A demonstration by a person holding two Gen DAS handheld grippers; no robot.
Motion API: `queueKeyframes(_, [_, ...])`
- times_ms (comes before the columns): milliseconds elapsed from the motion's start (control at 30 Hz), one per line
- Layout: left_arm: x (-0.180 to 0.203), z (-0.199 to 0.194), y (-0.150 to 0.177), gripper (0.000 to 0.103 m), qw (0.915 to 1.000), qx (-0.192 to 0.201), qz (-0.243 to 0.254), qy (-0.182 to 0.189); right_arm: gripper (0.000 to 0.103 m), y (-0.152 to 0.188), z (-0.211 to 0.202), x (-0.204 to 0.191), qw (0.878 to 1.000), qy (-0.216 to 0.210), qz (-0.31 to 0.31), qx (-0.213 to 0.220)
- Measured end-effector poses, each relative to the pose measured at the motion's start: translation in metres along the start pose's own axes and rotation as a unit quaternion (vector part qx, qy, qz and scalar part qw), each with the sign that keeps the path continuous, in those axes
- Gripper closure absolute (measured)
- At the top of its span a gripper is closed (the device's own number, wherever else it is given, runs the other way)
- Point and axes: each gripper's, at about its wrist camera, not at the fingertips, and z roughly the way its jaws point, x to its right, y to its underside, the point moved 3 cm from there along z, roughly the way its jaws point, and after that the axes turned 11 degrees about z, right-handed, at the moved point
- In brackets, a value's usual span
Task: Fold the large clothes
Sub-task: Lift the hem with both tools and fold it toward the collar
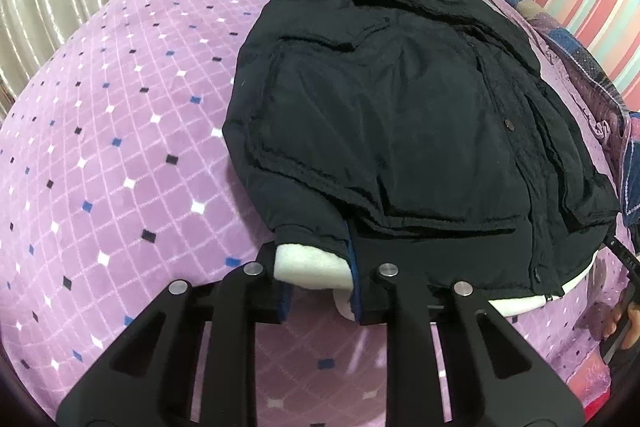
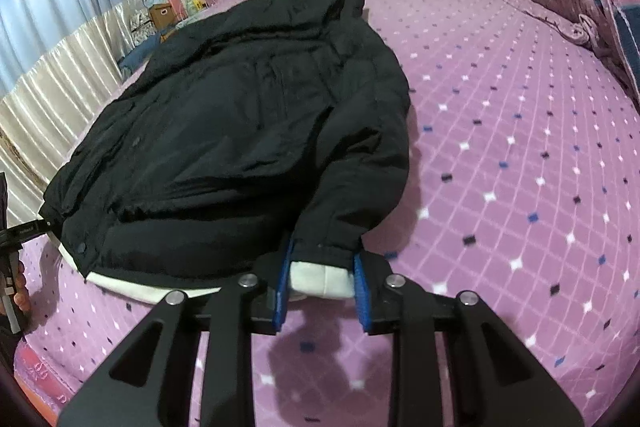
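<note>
Lying flat on the purple bed [image 1: 120,147] before you is one black jacket [image 1: 400,115]. Your left gripper [image 1: 316,283] has its fingers clamped on one white-lined cuff [image 1: 308,263]; your right gripper [image 2: 320,291] pinches the other cuff [image 2: 320,277].

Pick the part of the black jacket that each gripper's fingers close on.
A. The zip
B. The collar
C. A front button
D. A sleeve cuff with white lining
D: the left gripper and the right gripper each pinch a cuff showing white lining, at the near end of the jacket.
</note>
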Motion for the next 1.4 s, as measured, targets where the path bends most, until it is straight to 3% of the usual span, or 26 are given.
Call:
queueKeyframes(200, [0.003, -0.009, -0.012, 0.085, 0.9999, 0.016, -0.004, 0.003, 0.077, -0.015, -0.003, -0.004, 1.000, -0.017, 0.012, 0.016])
queueKeyframes(500, [0.009, -0.024, -0.044, 0.085, 0.9986, 0.051, -0.006, 0.009, 0.077, -0.077, -0.006, -0.029, 0.997, -0.049, 0.017, 0.064])
queueKeyframes(1100, [0.014, -0.030, -0.166, 0.086, 0.9953, 0.097, -0.009, -0.004, 0.078, -0.164, 0.011, -0.057, 0.993, -0.057, 0.036, 0.099])
queueKeyframes(1400, [0.012, -0.026, -0.256, 0.086, 0.9889, 0.145, -0.020, -0.027, 0.078, -0.255, 0.020, -0.087, 0.986, -0.060, 0.029, 0.152])
